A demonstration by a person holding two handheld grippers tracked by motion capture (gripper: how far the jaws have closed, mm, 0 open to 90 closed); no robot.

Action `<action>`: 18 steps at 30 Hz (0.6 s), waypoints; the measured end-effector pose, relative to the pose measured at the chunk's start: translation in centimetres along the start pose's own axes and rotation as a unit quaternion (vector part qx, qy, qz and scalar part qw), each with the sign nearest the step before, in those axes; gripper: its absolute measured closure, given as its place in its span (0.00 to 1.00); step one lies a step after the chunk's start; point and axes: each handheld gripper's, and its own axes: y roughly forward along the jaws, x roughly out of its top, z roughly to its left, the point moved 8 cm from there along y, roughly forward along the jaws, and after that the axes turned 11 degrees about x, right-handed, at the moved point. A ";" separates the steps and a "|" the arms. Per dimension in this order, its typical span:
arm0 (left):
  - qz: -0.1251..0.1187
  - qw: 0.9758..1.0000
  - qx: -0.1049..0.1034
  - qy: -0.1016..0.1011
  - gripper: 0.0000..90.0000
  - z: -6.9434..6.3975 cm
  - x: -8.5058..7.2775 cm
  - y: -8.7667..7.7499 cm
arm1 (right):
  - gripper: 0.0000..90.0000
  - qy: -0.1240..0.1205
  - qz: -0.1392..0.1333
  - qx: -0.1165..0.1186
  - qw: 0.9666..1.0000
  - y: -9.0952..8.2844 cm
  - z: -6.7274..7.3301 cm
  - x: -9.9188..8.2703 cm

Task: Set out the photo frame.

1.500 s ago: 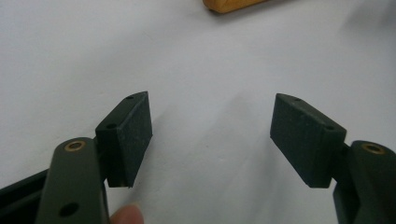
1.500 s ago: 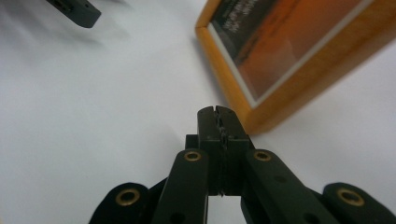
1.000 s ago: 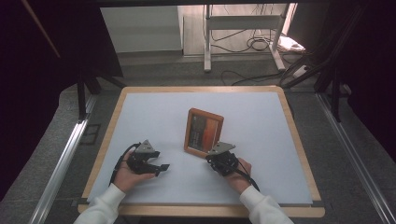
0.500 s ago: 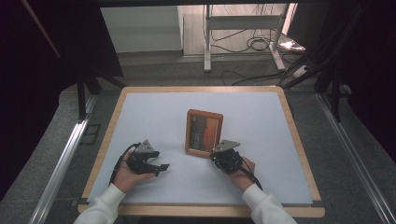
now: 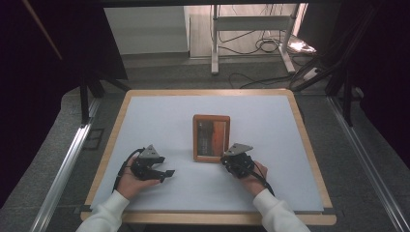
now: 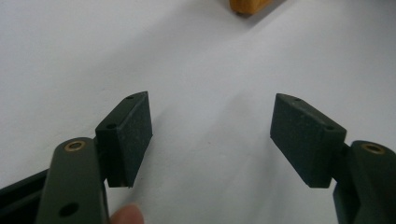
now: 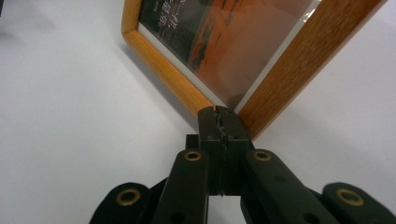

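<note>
My right gripper (image 7: pixel 219 112) has its jaws pressed together with nothing between them, the tips right at the near corner of the picture frame (image 5: pixel 211 137); whether they touch the wood I cannot tell. My left gripper (image 6: pixel 212 135) rests off to the left with its jaws spread wide over bare white table (image 5: pixel 159 116). The wooden frame lies flat near the table's middle, just beyond my right hand (image 5: pixel 251 176).

A lab or test room, white work table (image 5: pixel 159 121) with wooden rim, dark curtains (image 5: pixel 43 72) at both sides, metal floor rails (image 5: pixel 63 164), loose cables (image 5: pixel 261 46) on the floor, a metal stand (image 5: pixel 251 29) behind.
</note>
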 end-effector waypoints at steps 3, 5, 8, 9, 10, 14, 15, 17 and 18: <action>0.000 1.000 0.000 0.001 0.33 0.0 0.0 0.0 | 1.00 0.000 0.000 0.000 1.000 0.0 0.0 0.0; -0.001 1.000 -0.001 -0.001 0.33 0.0 0.0 0.0 | 1.00 0.001 -0.001 0.001 1.000 0.0 0.0 0.0; -0.002 1.000 -0.003 -0.005 0.33 0.1 0.0 0.0 | 1.00 0.001 -0.003 0.004 1.000 0.0 -0.1 0.0; -0.002 1.000 -0.003 -0.004 0.33 0.1 0.1 0.0 | 1.00 0.000 -0.003 0.004 1.000 0.0 -0.1 0.0; -0.002 1.000 -0.004 -0.005 0.33 0.1 0.1 0.1 | 1.00 -0.001 -0.003 0.003 1.000 0.0 -0.1 0.0; -0.001 1.000 -0.003 -0.004 0.33 0.1 0.1 0.1 | 1.00 0.001 -0.005 0.004 1.000 -0.1 -0.3 -0.1; -0.002 1.000 -0.003 -0.005 0.33 0.1 0.1 0.1 | 1.00 0.002 -0.005 0.002 1.000 -0.1 -0.4 -0.1; -0.003 1.000 -0.002 -0.005 0.33 0.1 0.2 0.1 | 1.00 0.005 -0.006 0.005 1.000 -0.1 -0.4 -0.1; -0.003 1.000 -0.002 -0.004 0.33 0.2 0.2 0.0 | 1.00 0.004 -0.006 0.004 1.000 -0.1 -0.4 -0.1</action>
